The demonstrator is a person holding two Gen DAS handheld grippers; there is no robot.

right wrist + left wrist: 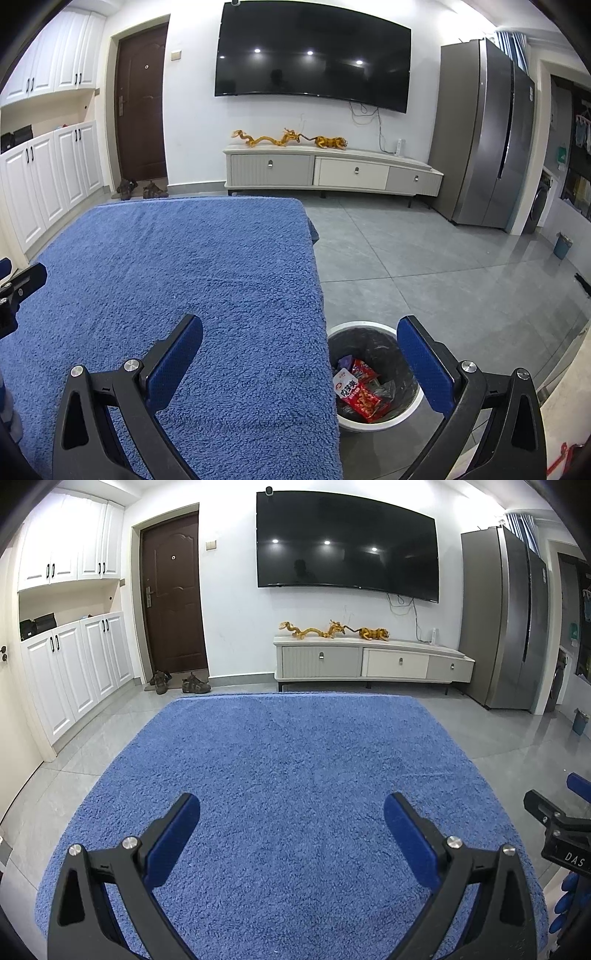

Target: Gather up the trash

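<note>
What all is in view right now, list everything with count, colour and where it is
Blanket: one, blue, covering the table in front of both claws.
Trash bin: one, white with a dark liner, on the floor by the table's right edge.
Snack wrappers: a few, mostly red, inside the bin.
TV: one, black, on the far wall.
TV cabinet: one, white and grey, under the TV.
Figurines: gold, on the cabinet; count unclear.
Door: one, dark brown, left of the TV.
Shoes: brown, by the door.
Fridge: one, grey, far right.
Small bin: one, blue, far right floor.
Left claw: black with blue pads, open, empty.
Right claw: same, open, empty.
</note>
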